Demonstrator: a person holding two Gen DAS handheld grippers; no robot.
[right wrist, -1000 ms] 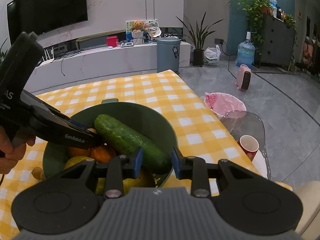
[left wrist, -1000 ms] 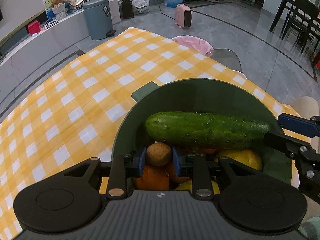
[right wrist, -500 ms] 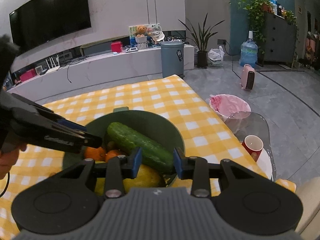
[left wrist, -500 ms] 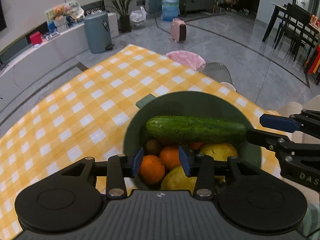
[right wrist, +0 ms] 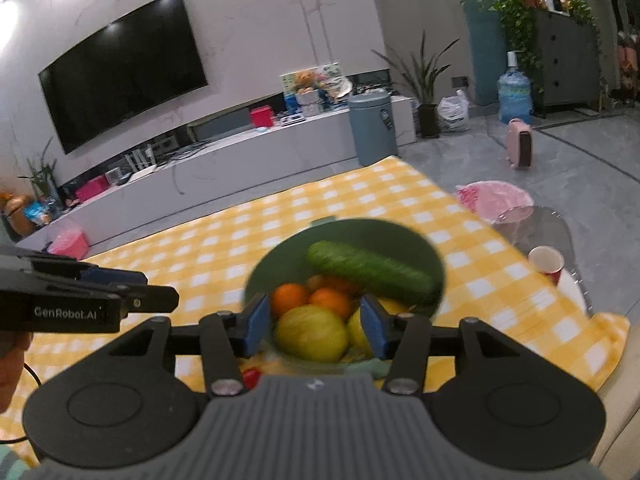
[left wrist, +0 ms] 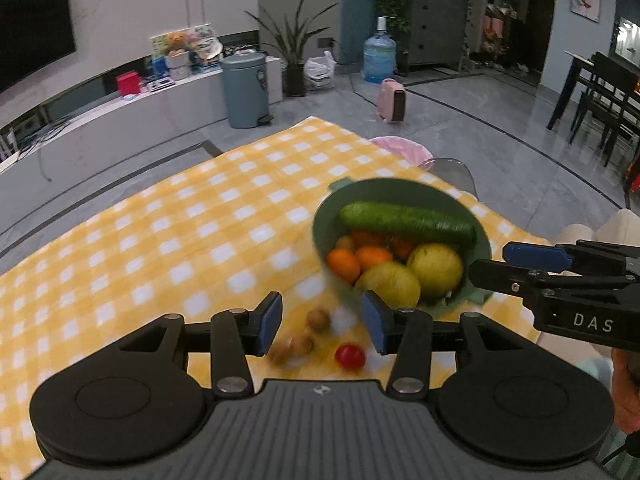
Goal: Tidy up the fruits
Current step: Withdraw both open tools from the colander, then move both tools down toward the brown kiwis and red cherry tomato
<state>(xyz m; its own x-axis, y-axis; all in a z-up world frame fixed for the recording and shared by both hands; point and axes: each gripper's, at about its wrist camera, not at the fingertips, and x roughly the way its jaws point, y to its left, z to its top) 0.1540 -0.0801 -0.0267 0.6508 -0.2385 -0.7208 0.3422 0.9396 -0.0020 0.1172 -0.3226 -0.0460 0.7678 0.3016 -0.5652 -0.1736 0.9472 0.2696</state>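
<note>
A green bowl [left wrist: 400, 184] on the yellow checked cloth holds a cucumber [left wrist: 406, 222], oranges [left wrist: 344, 264] and yellow fruits [left wrist: 434, 266]. My left gripper [left wrist: 322, 322] hangs back from the bowl with its jaws opening and nothing between the pads. Under it on the cloth lie small brown fruits [left wrist: 302, 344] and a red tomato [left wrist: 350, 356]. In the right wrist view my right gripper [right wrist: 314, 322] is also opening and empty, above the bowl's [right wrist: 360, 226] near rim and a yellow fruit [right wrist: 312, 334]. The right gripper's fingers [left wrist: 520, 264] reach in from the right.
The table ends just past the bowl on the right, where a glass side table carries a red cup [right wrist: 546, 264]. A pink-lined bin [right wrist: 496, 200] stands beyond it. The left gripper's arm [right wrist: 80, 300] crosses the left of the right wrist view.
The left gripper let go of a small brown fruit into the bowl, then drew back and up. Both grippers' jaws have widened, and the right gripper has pulled away from the cucumber.
</note>
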